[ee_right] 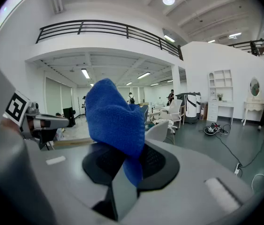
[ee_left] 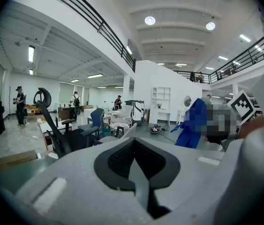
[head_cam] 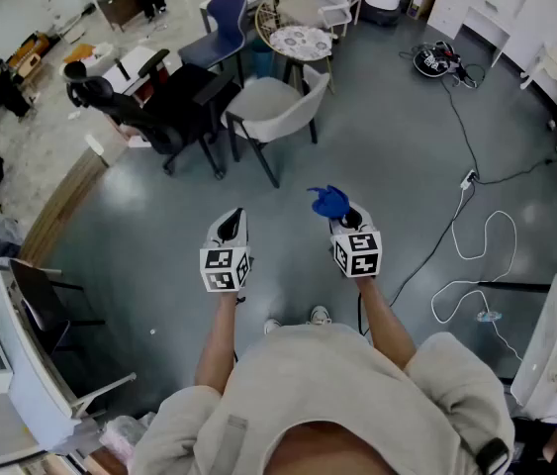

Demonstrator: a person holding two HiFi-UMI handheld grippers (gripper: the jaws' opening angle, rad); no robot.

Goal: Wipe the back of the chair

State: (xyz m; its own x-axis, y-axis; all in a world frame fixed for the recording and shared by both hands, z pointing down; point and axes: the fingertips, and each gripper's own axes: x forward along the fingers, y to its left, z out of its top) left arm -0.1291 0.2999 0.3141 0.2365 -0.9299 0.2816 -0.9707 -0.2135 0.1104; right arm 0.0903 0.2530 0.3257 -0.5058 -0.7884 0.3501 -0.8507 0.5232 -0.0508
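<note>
A light grey chair (head_cam: 280, 107) stands on the floor ahead of me, its curved back turned towards me; it also shows small past the jaws, the chair (ee_right: 161, 131) and the chair (ee_left: 128, 132). My right gripper (head_cam: 345, 218) is shut on a bunched blue cloth (head_cam: 329, 202), well short of the chair. In the right gripper view the cloth (ee_right: 114, 121) sticks up from the right gripper (ee_right: 130, 167). My left gripper (head_cam: 230, 224) is level with it on the left, shut, and in its own view the left gripper (ee_left: 134, 148) holds nothing.
A black office chair (head_cam: 149, 117) stands left of the grey one, with a blue chair (head_cam: 223, 16) and a round table (head_cam: 300, 41) behind. White and black cables (head_cam: 476, 255) trail over the floor at the right. A white panel (head_cam: 553, 344) stands near right.
</note>
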